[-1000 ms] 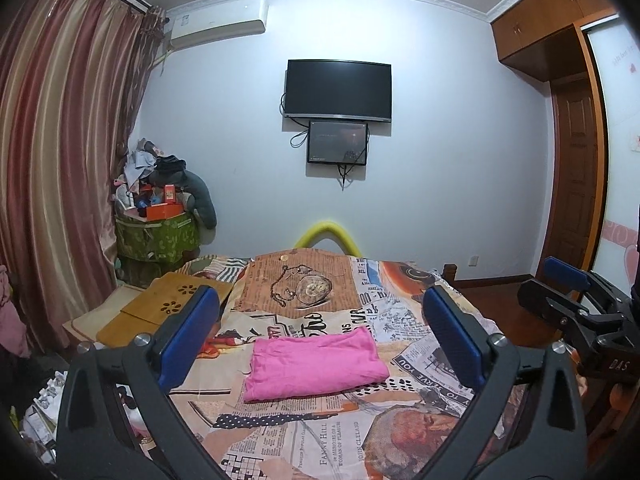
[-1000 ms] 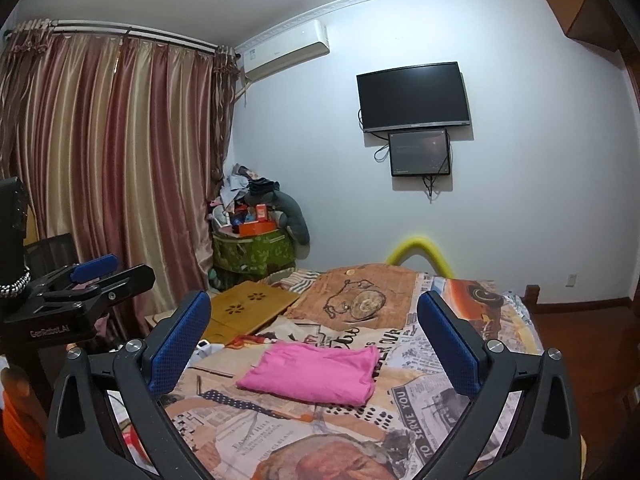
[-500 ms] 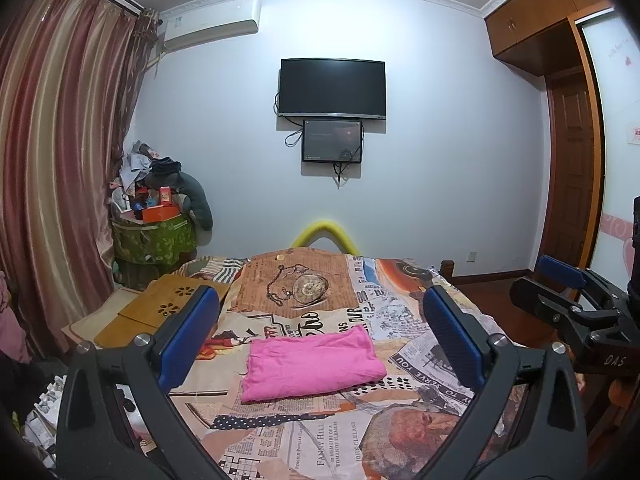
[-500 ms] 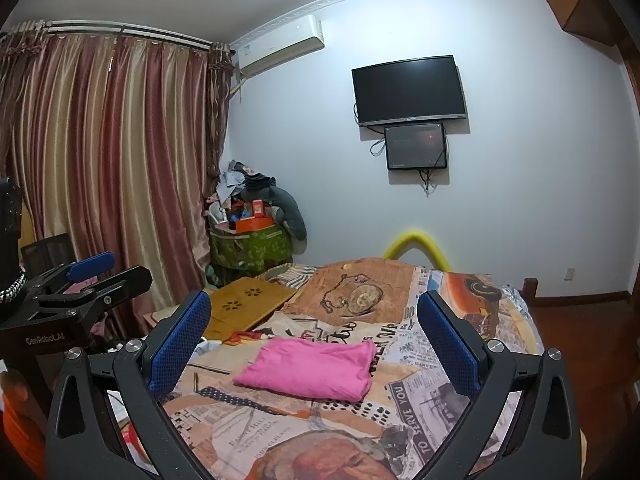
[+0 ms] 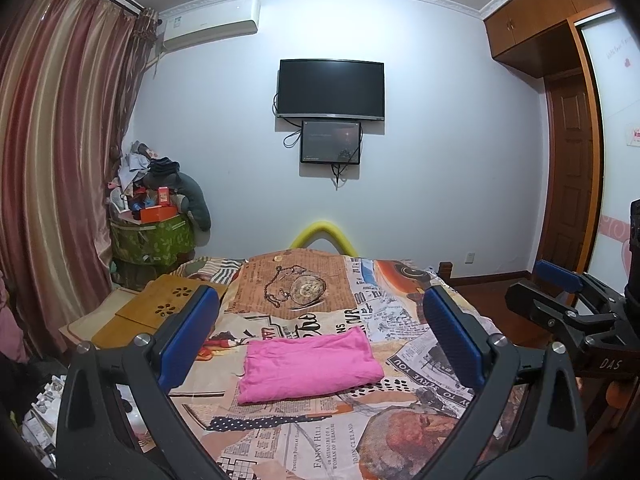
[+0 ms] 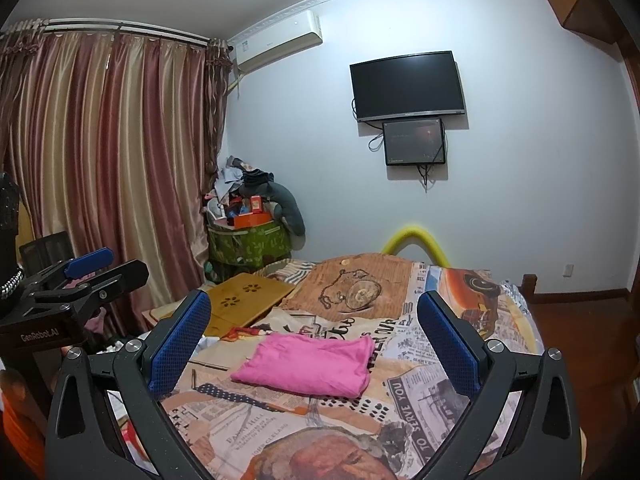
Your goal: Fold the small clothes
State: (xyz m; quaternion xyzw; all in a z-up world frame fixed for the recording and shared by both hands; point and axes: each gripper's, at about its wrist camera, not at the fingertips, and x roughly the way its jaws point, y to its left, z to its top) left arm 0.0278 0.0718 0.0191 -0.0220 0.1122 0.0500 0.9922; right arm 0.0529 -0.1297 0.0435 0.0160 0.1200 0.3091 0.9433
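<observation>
On bed [image 5: 404, 300]: folded pink garment [image 5: 308, 364] lying flat; left tongs [image 5: 320, 336], right tongs [image 6: 316, 340] both spread, empty.

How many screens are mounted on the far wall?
2. A large black television hangs mid-wall; a smaller screen sits directly beneath it, cables dangling below. Nothing blocks that wall in either view, so none seem hidden.
</observation>
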